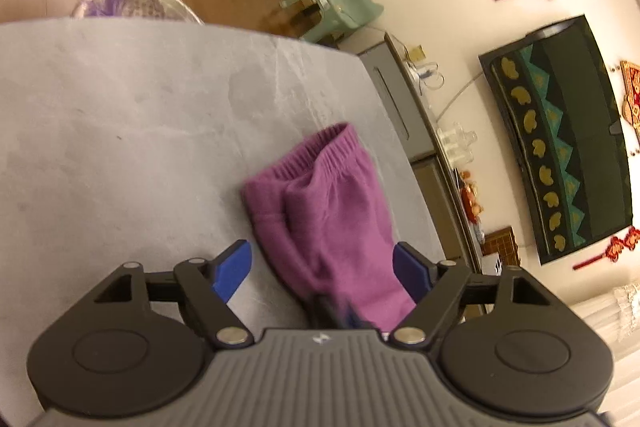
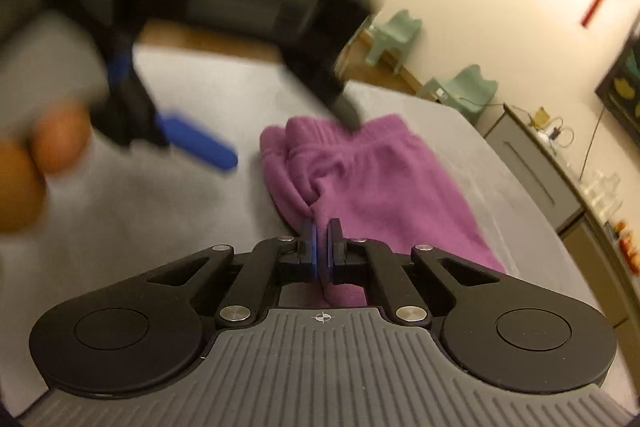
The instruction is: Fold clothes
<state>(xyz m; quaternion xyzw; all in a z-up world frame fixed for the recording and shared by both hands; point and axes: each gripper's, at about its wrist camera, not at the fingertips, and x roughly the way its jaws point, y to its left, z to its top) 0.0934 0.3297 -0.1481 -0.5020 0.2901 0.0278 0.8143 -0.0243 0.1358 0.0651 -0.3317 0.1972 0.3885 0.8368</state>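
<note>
**Fold partly made; one end of the trousers in the right claw**

Purple trousers (image 2: 372,187) lie on the grey table (image 1: 140,115), toward its right-hand side. The elastic waistband (image 1: 320,155) is at the far end, and the cloth looks doubled lengthwise into a narrow strip, one layer over the other.

Right gripper (image 2: 322,247): jaws clenched, with a pinch of purple cloth from the near end between the blue pads (image 2: 310,243).

Left gripper (image 1: 324,267): released, pads wide apart with the trousers running between them. Neither pad clearly presses the cloth. In the right wrist view it shows as a blurred shape above the waistband end, so it is in motion.

Judgement: lengthwise fold done or nearly so. Likely remaining is bringing the held near end over toward the waistband, then flattening. The bunched ridge along the left edge of the cloth needs smoothing. No finished stack of clothes is visible.
</note>
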